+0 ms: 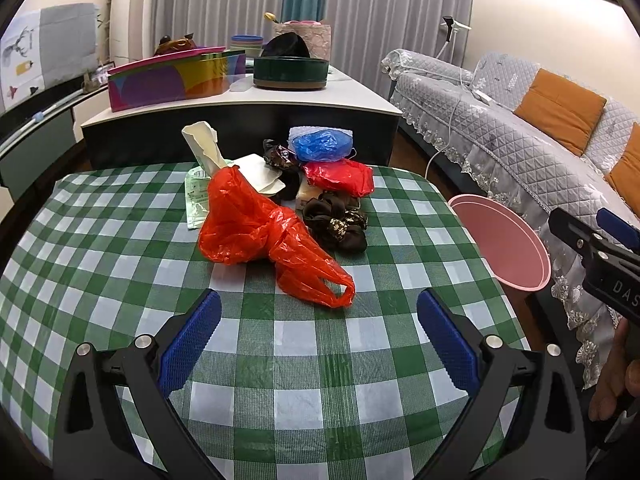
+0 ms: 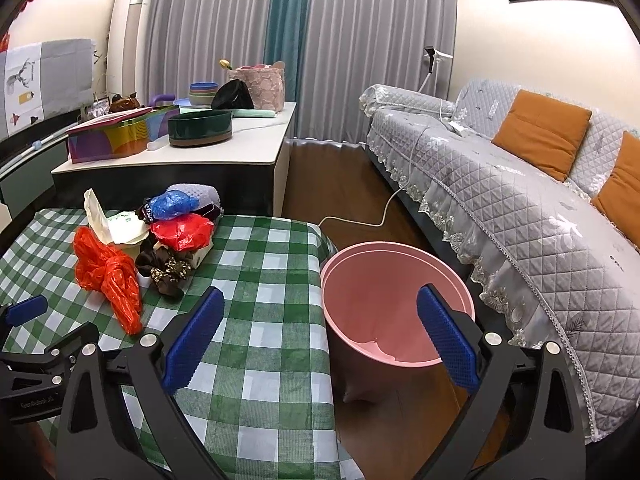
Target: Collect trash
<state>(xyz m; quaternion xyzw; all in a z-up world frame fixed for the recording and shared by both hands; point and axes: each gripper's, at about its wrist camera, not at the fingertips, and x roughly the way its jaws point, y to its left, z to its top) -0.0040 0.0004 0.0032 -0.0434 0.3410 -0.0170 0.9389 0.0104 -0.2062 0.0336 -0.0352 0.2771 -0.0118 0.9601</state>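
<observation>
A heap of trash lies on the green checked table (image 1: 120, 264): an orange plastic bag (image 1: 256, 236) in front, a red bag (image 1: 340, 176), a blue bag (image 1: 322, 144), brown crumpled wrappers (image 1: 336, 224) and white paper (image 1: 204, 148). My left gripper (image 1: 318, 320) is open and empty, just short of the orange bag. A pink bin (image 2: 396, 300) stands on the floor at the table's right edge. My right gripper (image 2: 320, 320) is open and empty, above the table edge and the bin. The heap also shows in the right wrist view (image 2: 108, 272).
A low cabinet (image 2: 240, 156) behind the table carries a colourful box (image 1: 172, 80), a dark round tin (image 1: 290, 70) and bowls. A grey quilted sofa (image 2: 520, 208) with orange cushions runs along the right. A white cable (image 2: 360, 220) lies on the wooden floor.
</observation>
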